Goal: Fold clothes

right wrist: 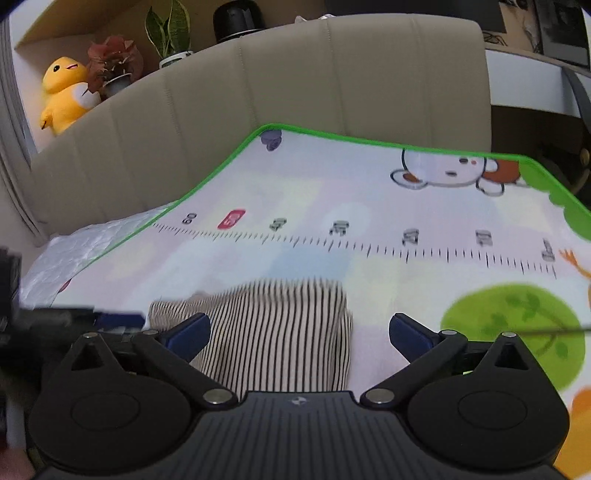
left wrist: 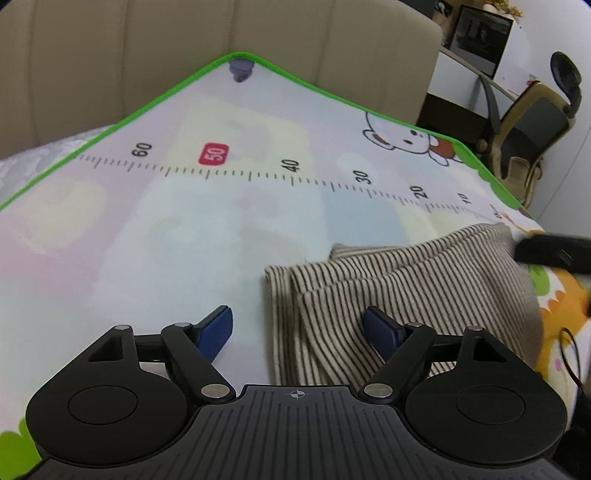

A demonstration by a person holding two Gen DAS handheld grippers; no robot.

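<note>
The striped garment [left wrist: 399,288] is lying folded on the play mat [left wrist: 184,229], nearer than the mat's printed ruler [left wrist: 295,177]. The left gripper [left wrist: 299,328] is hovering with jaws wide apart, its body hiding the garment's near edge. The right gripper [right wrist: 299,332] is standing fully apart above the cloth, gripping nothing. Motion blur is smearing the garment's far edge in the right view.

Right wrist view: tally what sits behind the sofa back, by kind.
Potted plants: 2, one red-leaved, one green
Yellow plush toy: 1
Black cylinder-shaped object: 1
Total: 4
</note>
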